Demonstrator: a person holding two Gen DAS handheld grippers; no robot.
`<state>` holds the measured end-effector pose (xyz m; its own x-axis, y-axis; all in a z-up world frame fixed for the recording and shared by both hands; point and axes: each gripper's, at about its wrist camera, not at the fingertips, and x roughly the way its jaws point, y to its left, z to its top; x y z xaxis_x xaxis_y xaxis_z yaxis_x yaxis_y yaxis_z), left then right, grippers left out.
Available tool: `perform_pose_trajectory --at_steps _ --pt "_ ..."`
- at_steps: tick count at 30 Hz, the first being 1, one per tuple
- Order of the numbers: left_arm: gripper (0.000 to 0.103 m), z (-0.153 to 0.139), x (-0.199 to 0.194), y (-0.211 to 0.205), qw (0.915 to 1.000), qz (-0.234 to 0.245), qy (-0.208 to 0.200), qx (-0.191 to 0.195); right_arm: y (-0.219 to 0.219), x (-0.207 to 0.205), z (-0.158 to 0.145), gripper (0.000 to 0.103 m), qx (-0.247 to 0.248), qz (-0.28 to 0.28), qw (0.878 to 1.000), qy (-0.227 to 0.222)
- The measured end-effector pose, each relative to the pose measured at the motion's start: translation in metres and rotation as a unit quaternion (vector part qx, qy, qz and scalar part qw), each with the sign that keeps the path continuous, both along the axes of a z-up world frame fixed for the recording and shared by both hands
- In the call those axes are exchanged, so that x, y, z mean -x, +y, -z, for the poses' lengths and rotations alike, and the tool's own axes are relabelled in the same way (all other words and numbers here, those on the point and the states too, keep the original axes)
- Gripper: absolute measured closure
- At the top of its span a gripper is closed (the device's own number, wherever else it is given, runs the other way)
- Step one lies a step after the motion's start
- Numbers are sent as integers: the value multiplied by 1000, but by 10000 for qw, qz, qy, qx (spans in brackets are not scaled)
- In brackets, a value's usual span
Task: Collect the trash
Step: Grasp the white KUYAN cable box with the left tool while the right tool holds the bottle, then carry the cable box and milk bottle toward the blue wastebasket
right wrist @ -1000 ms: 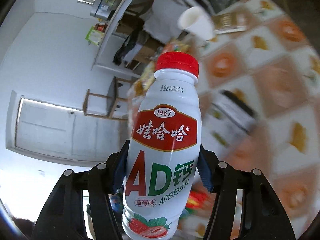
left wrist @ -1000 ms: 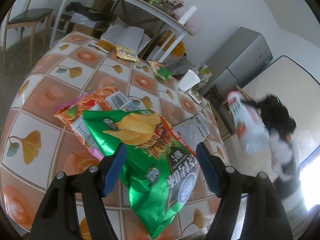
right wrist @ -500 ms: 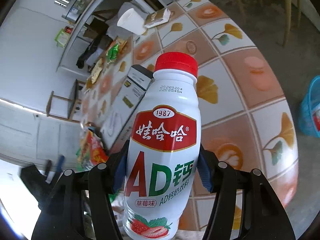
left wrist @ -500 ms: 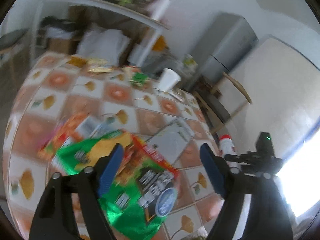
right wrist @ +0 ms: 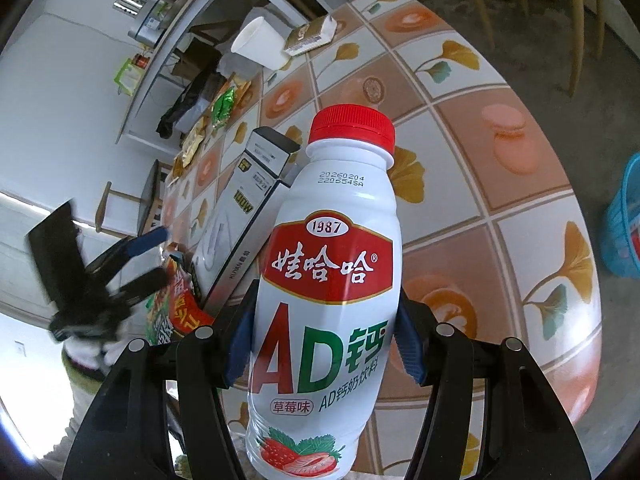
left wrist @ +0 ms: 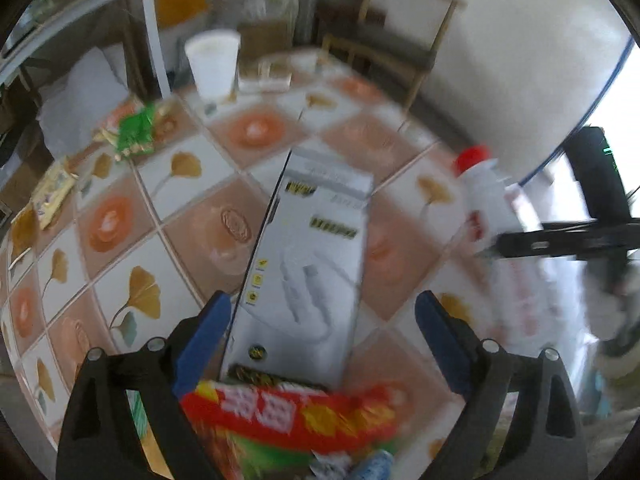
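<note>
Tiled bench (left wrist: pixel 132 184) holds litter; right hand-held gripper (right wrist: pixel 324 354) clamps bottle (right wrist: pixel 328 280), left hand-held gripper (left wrist: pixel 320 336), just widened, spread empty over box (left wrist: pixel 308 264).

Bare table (right wrist: pixel 500 184) (right side) beyond box (left wrist: pixel 316 248).

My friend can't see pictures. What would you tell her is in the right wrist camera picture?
The right tongs grip a white drink bottle with a red cap, held above a table with a tiled leaf pattern. Behind it lie a long white box and a paper cup; a blue basket sits on the floor.
</note>
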<state>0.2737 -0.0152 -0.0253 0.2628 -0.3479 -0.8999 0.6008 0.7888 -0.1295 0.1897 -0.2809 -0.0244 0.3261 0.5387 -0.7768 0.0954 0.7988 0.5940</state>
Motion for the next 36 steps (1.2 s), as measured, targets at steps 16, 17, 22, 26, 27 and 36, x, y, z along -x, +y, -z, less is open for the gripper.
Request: perform_pose_trajectory --at_steps 16,17,22,26,27,36 --pt "12 49 -30 -36 9916 425 290 -1185 -12 -3 10 46 -158 32 9998 99" --pt "12 50 -30 -37 9910 432 261 -1243 -11 -3 10 46 -153 32 9998 95" --pt "14 51 -27 -44 9888 559 4 -1387 -10 -2 10 46 -143 39 9999 89" --pt "17 48 -23 -43 9880 589 -150 -1417 -10 -1 9 46 -120 45 9999 85" --pt "17 46 -22 -42 9879 568 -244 -1419 -10 -1 9 46 -113 47 9999 81" --pt "18 -15 -22 -22 9928 -211 -1118 -384 -9 4 9 46 -72 116 9999 74"
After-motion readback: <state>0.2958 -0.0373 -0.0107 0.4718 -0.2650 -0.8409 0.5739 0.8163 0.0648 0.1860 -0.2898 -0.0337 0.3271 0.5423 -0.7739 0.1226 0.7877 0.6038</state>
